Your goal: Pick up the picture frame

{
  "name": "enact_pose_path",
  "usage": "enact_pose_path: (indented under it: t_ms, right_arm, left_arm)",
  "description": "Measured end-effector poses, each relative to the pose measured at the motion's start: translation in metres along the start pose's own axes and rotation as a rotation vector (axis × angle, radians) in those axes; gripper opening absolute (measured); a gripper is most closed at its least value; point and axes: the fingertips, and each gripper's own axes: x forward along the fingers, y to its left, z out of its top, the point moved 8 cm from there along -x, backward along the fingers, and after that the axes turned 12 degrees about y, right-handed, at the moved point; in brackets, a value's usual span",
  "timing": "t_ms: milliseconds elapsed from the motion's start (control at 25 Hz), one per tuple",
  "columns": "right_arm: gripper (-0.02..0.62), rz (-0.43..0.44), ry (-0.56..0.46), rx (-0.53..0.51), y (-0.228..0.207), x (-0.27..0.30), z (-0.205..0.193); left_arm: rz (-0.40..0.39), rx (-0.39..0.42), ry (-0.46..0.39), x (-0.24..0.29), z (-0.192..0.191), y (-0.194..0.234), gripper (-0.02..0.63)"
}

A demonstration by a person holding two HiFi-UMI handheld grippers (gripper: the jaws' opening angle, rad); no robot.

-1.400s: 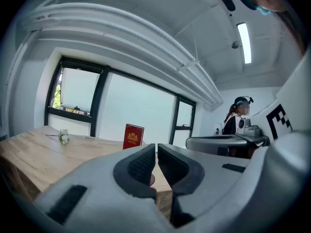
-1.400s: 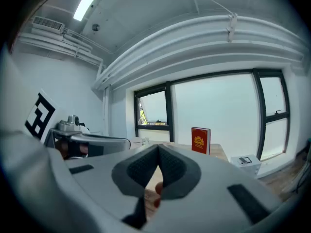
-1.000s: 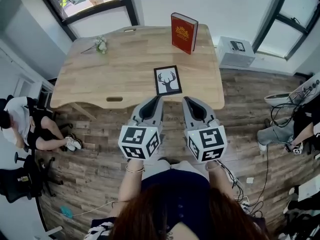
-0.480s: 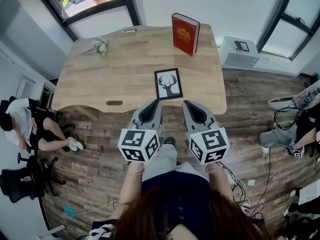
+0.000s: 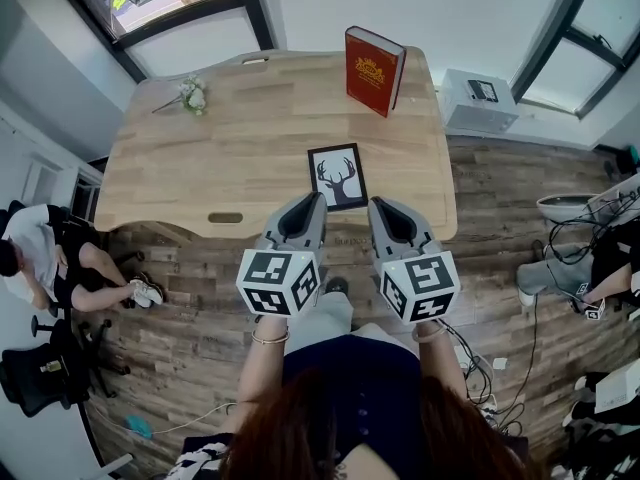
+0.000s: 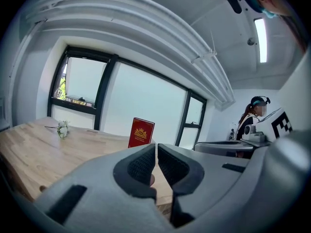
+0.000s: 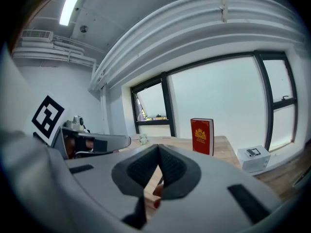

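Wooden table (image 5: pixel 250 128), picture frame (image 5: pixel 337 177) near its front edge

Open tabletop (image 5: pixel 200 158) around frame (image 5: pixel 337 177); book (image 5: pixel 373 70) well behind

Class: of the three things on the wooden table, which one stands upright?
The red book, standing on end at the far side. The deer picture frame and the flower sprig both lie flat.

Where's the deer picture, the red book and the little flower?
picture frame (image 5: pixel 338 178): head view, the deer print.
red book (image 5: pixel 370 68): head view, front cover.
flower (image 5: pixel 191 95): head view, white bloom.
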Motion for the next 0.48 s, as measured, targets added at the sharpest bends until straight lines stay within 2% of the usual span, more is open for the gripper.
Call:
enact_pose_path:
  t_ms: [480]
  right_arm:
    - [0.025, -0.036, 0.091, -0.002, -0.015, 0.069, 0.02]
  left_arm:
    - [-0.02, -0.023, 0.03, 0.045, 0.018, 0.058, 0.037]
